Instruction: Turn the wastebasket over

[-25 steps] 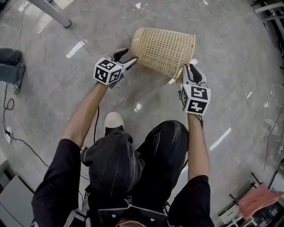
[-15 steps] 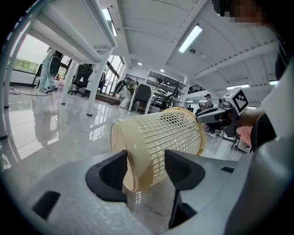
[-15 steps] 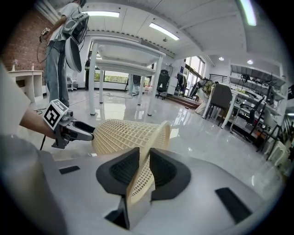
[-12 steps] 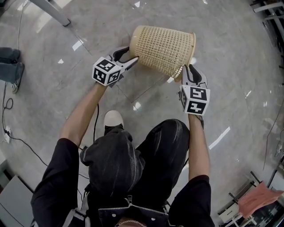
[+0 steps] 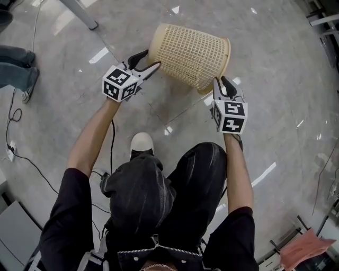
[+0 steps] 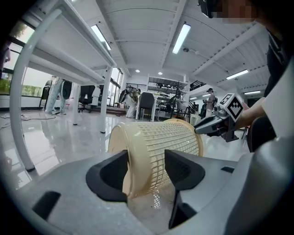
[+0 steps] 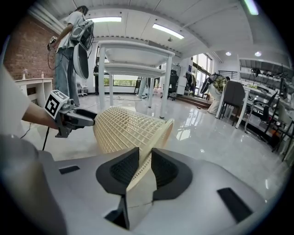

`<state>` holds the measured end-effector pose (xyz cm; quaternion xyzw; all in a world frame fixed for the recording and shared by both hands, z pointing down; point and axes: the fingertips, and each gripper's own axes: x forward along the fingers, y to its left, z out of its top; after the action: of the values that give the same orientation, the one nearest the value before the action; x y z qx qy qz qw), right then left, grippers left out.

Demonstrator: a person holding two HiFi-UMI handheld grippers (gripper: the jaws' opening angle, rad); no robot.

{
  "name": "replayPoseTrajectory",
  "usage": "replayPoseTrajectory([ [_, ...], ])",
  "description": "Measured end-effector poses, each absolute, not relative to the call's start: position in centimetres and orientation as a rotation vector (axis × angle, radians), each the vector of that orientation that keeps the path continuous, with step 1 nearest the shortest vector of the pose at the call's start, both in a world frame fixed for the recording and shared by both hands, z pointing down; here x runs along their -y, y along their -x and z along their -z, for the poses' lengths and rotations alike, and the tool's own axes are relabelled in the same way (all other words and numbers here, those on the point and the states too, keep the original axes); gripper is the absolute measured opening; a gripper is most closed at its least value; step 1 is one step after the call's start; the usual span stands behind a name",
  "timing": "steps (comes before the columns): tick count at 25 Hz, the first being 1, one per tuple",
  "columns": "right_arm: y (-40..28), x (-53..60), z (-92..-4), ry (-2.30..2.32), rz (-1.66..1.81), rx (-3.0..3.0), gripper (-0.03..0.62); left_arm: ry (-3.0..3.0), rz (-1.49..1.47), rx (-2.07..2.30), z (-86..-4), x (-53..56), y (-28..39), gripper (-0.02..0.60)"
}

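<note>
Head view shows the pale lattice wastebasket (image 5: 190, 50) held on its side over the glossy grey floor (image 5: 275, 74), in front of the person's knees, with its closed base toward the left and its open mouth toward the right. The left gripper (image 5: 146, 62) sits at the base end; in the left gripper view its jaws stand fairly wide and straddle the bottom edge, one on the base and one on the lattice wall, gripping it. The right gripper (image 5: 222, 83) is at the mouth, and the right gripper view shows its jaws pinched narrowly on the rim wall. Below the basket a white shoe (image 5: 142, 142) rests on the floor. Farther out are a white table leg (image 5: 79, 13) at the top left and another person's legs (image 5: 18, 74) at the left edge.
</note>
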<state>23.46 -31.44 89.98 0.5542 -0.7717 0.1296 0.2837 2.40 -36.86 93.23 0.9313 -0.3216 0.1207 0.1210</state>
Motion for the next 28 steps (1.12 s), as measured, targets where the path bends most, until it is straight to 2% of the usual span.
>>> replayPoseTrajectory([
  [14,-15.7,33.2,-92.5,-1.248,-0.42,2.151,0.095,-2.787,-0.379,1.142,-87.4,36.7,5.5,0.242],
  [28,-19.7,32.8,-93.7,-1.353,-0.526,2.106,0.1,-2.888,-0.344,1.059,-85.4,36.6,1.0,0.242],
])
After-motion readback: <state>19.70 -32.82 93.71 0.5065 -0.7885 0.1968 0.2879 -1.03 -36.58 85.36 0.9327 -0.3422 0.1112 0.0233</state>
